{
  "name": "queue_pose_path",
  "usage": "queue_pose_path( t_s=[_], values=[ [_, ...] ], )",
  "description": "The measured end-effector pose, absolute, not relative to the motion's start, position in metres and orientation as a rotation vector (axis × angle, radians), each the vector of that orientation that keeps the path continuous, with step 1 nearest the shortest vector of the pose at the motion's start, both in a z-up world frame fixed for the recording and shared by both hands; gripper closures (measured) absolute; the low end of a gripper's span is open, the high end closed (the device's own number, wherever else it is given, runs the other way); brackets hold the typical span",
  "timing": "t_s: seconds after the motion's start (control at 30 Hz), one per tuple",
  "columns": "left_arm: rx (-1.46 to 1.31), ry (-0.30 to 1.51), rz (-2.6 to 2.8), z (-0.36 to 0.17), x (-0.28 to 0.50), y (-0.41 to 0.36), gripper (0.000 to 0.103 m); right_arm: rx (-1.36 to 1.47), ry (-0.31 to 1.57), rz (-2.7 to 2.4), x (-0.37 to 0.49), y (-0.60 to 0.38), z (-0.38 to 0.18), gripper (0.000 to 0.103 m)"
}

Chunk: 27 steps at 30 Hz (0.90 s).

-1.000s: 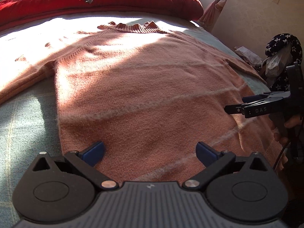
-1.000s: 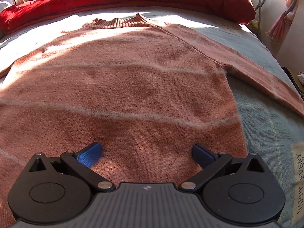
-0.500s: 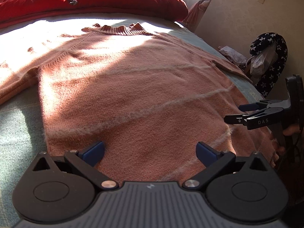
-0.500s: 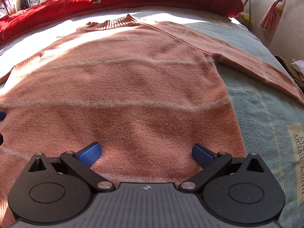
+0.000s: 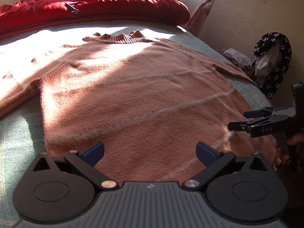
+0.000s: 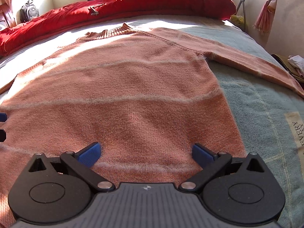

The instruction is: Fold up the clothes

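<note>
a salmon-pink knitted sweater [image 5: 144, 95] with thin pale stripes lies spread flat, front or back up, on a bed covered by a light blue-green blanket [image 6: 266, 114]. its ribbed collar [image 5: 117, 38] points toward the far end of the bed, where a red duvet [image 5: 106, 7] is bunched along the head, and its sleeves run out to either side; one sleeve [image 6: 256, 64] stretches across the blanket toward the bed's right edge. sunlight falls in bright patches over the collar end and the left shoulder. the left gripper [image 5: 150, 150] hovers low over the hem end of the sweater, toward its left side, its blue-padded fingers [image 5: 93, 150] spread wide with nothing between them. the right gripper [image 6: 146, 152] sits over the hem toward the sweater's right side, likewise spread wide and empty, its pads [image 6: 203, 153] just above the knit; whether either touches the fabric cannot be told. in the left wrist view the right gripper [image 5: 241, 120] shows from the side at the right edge, over the sweater's lower right corner, with part of a hand [image 5: 283, 152] holding its handle. a dark cloth with white stars [image 5: 275, 64] hangs beyond the bed's right side near a cream wall, and a small grey backpack [image 6: 29, 12] stands in the far left corner of the room.
</note>
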State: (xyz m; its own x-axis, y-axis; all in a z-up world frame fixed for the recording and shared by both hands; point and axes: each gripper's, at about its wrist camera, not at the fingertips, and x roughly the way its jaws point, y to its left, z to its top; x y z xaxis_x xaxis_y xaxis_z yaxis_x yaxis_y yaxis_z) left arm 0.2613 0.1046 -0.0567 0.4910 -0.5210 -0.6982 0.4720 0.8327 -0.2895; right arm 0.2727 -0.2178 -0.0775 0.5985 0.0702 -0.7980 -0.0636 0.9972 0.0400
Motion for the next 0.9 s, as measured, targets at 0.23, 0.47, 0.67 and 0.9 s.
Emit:
queue_pose_path(
  t_s=[0.23, 0.47, 0.67, 0.9],
  values=[
    [-0.064, 0.829, -0.609, -0.053, 0.239, 0.085, 0.001, 0.036, 0.896, 0.084, 0.267, -0.243, -0.047, 0.0],
    [-0.002, 0.903, -0.432, -0.07, 0.22, 0.067, 0.001, -0.056, 0.955, 0.116, 0.28, -0.257, -0.067, 0.0],
    [0.064, 0.904, -0.327, -0.07, 0.19, 0.066, 0.001, -0.041, 0.935, 0.259, 0.274, -0.28, -0.085, 0.0],
    [-0.02, 0.865, -0.467, -0.044, 0.209, 0.022, 0.001, -0.06, 0.911, 0.343, 0.276, -0.286, -0.089, 0.0]
  ],
)
